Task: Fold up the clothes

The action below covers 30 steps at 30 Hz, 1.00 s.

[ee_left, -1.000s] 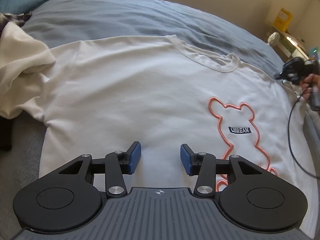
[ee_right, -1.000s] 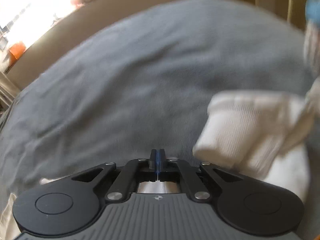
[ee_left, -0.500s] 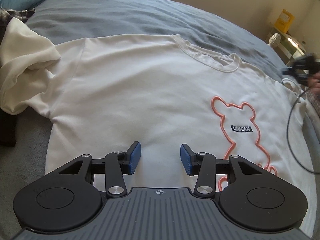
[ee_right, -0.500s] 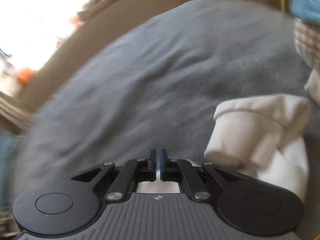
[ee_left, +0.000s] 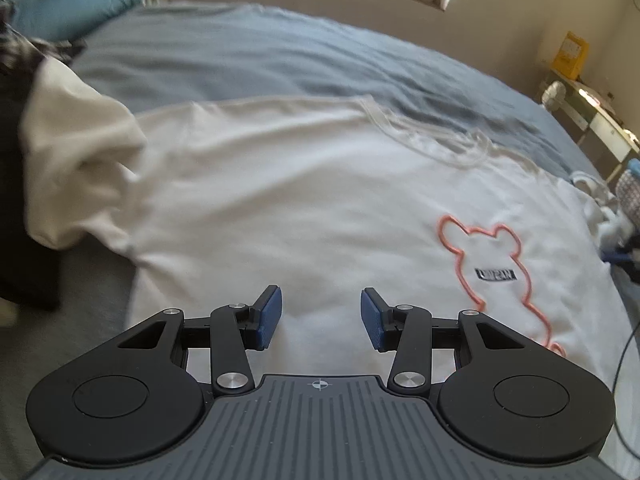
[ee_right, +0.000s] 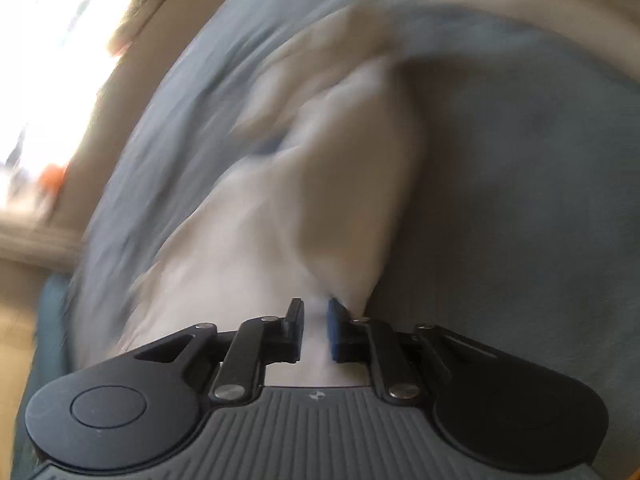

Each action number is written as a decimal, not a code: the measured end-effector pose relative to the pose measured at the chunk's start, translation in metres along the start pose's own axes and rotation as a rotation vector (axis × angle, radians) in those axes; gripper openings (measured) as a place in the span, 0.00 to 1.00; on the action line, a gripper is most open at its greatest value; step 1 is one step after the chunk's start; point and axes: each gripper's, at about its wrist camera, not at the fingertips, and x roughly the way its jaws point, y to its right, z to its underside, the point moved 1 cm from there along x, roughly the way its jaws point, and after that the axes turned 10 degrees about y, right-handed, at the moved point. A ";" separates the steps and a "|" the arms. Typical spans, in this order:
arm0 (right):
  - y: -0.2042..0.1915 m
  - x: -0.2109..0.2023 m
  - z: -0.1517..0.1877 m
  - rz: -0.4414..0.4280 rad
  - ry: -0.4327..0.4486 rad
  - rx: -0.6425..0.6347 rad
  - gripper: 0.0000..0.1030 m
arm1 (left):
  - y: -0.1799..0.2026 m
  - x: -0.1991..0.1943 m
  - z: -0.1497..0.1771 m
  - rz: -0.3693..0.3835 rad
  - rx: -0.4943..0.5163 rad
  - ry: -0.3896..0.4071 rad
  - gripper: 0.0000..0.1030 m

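Sleeve (ee_right: 320, 208) first: your right claw (ee_right: 314, 330) is opening, cloth between its pads, so bite there. Left claw (ee_left: 320, 318) hangs half-open and empty over the shirt (ee_left: 300, 184).

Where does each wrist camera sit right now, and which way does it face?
Left wrist: on the left gripper, angled down over the white bear-outline T-shirt; its open blue-padded fingers show.
Right wrist: on the right gripper, angled down at a blurred white fabric fold; jaws opening, cloth seen between them.
Shared: the grey-blue bedcover and white cloth.
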 end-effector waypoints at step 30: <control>0.076 -0.146 0.130 -0.417 -0.678 -0.312 0.14 | 0.010 -0.072 0.092 0.612 0.264 -0.539 0.46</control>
